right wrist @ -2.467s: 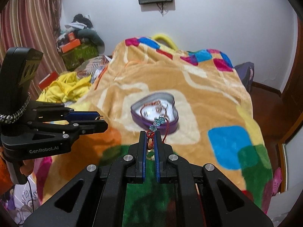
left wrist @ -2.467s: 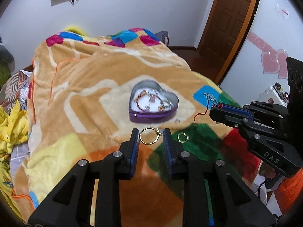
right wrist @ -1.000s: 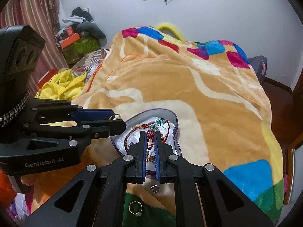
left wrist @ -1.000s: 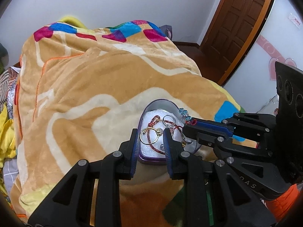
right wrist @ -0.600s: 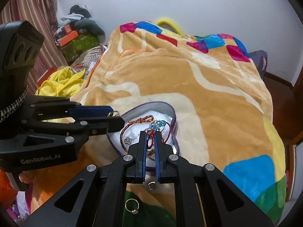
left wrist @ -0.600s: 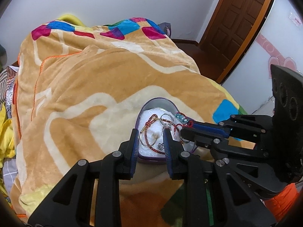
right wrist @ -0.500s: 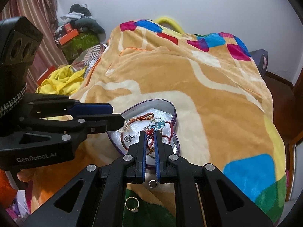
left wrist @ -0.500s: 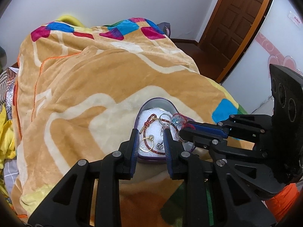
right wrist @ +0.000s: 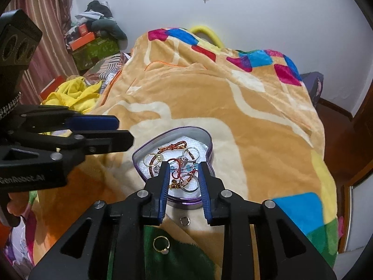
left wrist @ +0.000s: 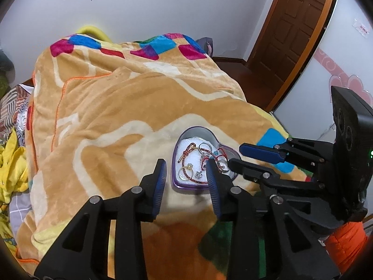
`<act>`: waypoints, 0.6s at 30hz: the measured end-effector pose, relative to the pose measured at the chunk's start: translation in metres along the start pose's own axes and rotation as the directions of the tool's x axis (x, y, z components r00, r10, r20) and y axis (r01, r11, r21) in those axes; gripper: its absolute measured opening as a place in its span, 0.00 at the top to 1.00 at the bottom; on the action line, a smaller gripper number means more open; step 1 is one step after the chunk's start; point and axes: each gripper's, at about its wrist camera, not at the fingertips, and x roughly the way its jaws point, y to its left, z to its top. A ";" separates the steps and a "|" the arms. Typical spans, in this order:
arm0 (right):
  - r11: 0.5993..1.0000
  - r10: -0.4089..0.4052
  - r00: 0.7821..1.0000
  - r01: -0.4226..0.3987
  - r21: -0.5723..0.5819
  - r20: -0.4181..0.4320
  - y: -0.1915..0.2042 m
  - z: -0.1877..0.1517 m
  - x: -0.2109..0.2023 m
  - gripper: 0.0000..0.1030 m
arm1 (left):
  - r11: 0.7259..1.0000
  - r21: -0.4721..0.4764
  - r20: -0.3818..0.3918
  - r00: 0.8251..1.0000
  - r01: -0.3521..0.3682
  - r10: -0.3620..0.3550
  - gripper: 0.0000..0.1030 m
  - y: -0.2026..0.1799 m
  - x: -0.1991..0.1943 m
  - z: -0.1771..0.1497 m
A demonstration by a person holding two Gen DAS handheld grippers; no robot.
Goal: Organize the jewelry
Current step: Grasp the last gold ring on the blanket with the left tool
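Both spread, empty: left gripper (left wrist: 185, 171), right gripper (right wrist: 183, 172) over tin (right wrist: 208, 140); two rings (right wrist: 161, 244) on blanket (right wrist: 233, 107).

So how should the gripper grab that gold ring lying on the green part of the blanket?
Probably from straight above. The gold ring lies flat on the soft blanket, so one finger could go inside the hoop and one outside, pinching the thin band on the side away from its small stone. The right gripper is open and closest.
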 end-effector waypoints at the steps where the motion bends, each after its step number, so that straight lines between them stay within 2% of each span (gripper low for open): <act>1: 1.000 -0.004 1.000 0.004 0.001 0.007 0.000 -0.001 -0.004 0.78 | 1.000 0.004 0.002 1.000 -0.003 0.003 0.66 -0.001 -0.002 -0.001; 5: 1.000 -0.031 0.999 0.031 -0.005 0.020 0.000 -0.003 -0.015 0.78 | 1.000 0.021 -0.003 1.000 -0.012 0.012 0.66 -0.010 -0.010 -0.008; 9: 0.998 -0.062 0.998 0.062 0.001 0.021 -0.003 -0.009 -0.025 0.78 | 1.000 0.019 -0.037 0.999 0.023 -0.022 0.66 -0.023 -0.008 -0.021; 18: 0.992 -0.123 0.992 0.123 0.028 -0.002 -0.011 -0.036 -0.036 0.78 | 0.998 0.034 -0.143 0.989 0.046 -0.041 0.66 -0.055 0.030 -0.053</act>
